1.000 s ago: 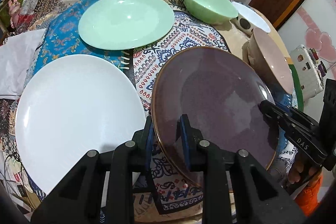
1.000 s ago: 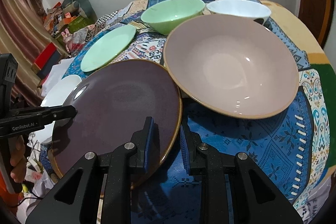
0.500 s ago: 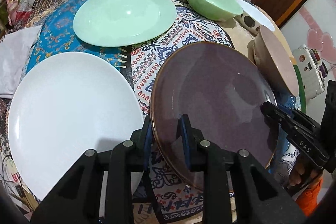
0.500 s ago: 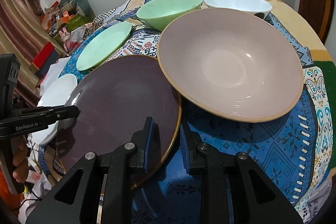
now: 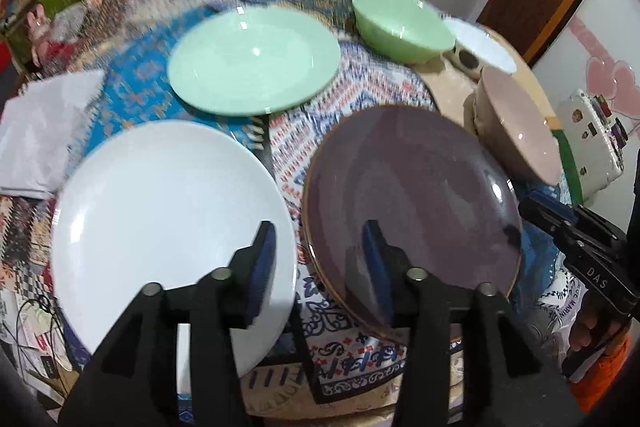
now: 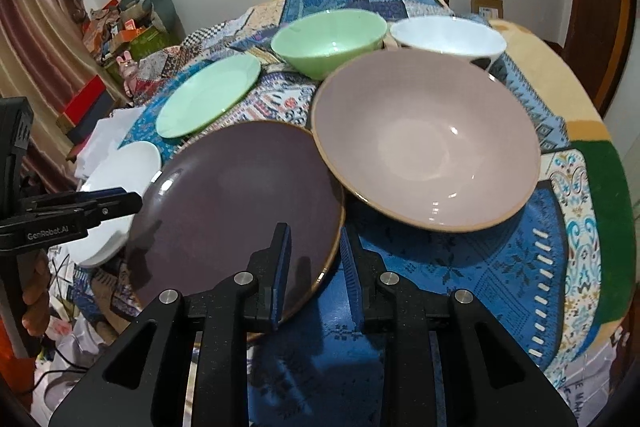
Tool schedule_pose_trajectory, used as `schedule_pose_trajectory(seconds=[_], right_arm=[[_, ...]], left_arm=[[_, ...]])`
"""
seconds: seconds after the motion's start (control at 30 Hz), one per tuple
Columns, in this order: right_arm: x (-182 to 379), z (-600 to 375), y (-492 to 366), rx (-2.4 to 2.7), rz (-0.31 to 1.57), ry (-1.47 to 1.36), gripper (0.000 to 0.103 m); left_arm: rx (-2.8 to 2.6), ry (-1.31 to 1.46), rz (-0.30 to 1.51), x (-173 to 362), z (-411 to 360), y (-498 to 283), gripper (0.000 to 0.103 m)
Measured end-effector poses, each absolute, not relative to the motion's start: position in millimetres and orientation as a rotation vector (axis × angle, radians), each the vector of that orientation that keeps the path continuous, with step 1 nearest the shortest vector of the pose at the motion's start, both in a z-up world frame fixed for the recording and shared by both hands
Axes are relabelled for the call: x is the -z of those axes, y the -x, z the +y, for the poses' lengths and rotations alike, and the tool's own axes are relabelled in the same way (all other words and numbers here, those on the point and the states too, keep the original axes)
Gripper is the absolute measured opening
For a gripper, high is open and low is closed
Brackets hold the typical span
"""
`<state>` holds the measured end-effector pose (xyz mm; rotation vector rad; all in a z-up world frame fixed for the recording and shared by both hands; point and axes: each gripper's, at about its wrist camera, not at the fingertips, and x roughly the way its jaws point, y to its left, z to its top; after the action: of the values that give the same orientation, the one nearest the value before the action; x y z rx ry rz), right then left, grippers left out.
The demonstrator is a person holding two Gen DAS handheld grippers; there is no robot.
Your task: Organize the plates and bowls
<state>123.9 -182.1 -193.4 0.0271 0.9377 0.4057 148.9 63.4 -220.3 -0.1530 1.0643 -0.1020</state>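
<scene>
- Purple plate (image 5: 412, 203) lies on the desk (image 6: 448, 291), between the white plate (image 5: 168, 223) and the pink bowl (image 6: 424, 143).
- Right claw (image 6: 314, 267) pinches the purple plate's near rim.
- Left claw (image 5: 318, 263) has just been opening; its jaws straddle the purple plate's rim without pressing.
- Judged step: the left side lets go; next, the right must carry the purple plate alone toward a stack.

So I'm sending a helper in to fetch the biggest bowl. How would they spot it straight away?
On the round table under the patterned blue cloth, look to the side where three bowls sit together. The pink bowl is the nearest of them, next to the dark purple plate. Unlike the smaller green bowl and white bowl behind it, it is wide, dusty pink and has a tan rim.
</scene>
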Motion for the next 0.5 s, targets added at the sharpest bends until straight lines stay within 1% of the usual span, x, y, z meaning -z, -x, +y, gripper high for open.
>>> schedule_pose_trajectory(seconds=[0.13, 0.17, 0.23, 0.3, 0.37, 0.43, 0.5], right_arm=[[181, -175, -121, -0.418, 0.905, -0.02, 0.026], [176, -172, -119, -0.423, 0.892, -0.016, 0.028], [169, -167, -117, -0.432, 0.867, -0.003, 0.033], [163, -160, -116, -0.44, 0.844, 0.009, 0.042], [157, -152, -115, -0.454, 0.822, 0.022, 0.048], [153, -142, -116, -0.466, 0.806, 0.035, 0.051], [151, -134, -117, -0.477, 0.797, 0.048, 0.055]], left_arm=[[0.079, 0.148, 1.002, 199, 72, -137, 0.057], [0.074, 0.15, 0.986, 194, 75, -134, 0.058], [0.062, 0.157, 0.955, 185, 83, -127, 0.065], [0.038, 0.163, 0.924, 177, 92, -118, 0.07], [0.016, 0.168, 0.902, 170, 101, -112, 0.074], [-0.01, 0.175, 0.881, 166, 113, -105, 0.084], [-0.039, 0.174, 0.863, 163, 125, -99, 0.086]])
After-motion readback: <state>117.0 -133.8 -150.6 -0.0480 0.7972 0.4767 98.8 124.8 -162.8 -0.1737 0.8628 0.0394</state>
